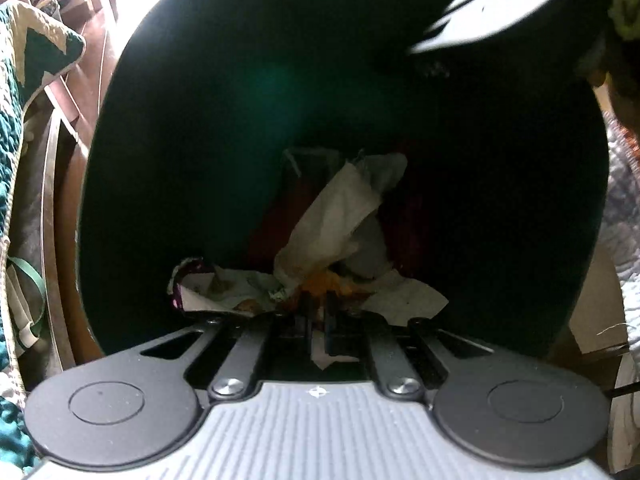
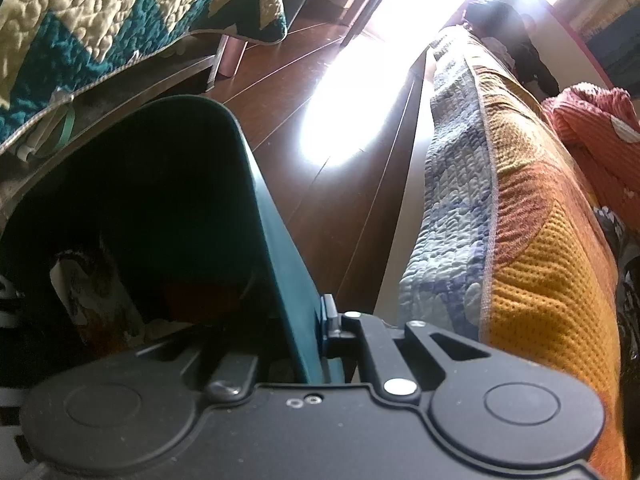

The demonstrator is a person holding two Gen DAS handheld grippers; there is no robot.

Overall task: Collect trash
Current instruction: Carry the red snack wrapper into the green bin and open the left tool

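Green bin, no legible labels

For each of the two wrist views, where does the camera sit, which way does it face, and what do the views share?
Left wrist: on the left gripper, facing down into the dark green plastic bin; its shut fingers hold crumpled paper trash.
Right wrist: on the right gripper, shut on the bin's wall, facing along the brown wooden floor beside the orange and blue quilt.
Shared: the bin and the trash inside.

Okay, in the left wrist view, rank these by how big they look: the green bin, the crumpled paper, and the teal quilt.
1. green bin
2. crumpled paper; teal quilt: look similar, and the quilt is cut off at the edge, so unranked.
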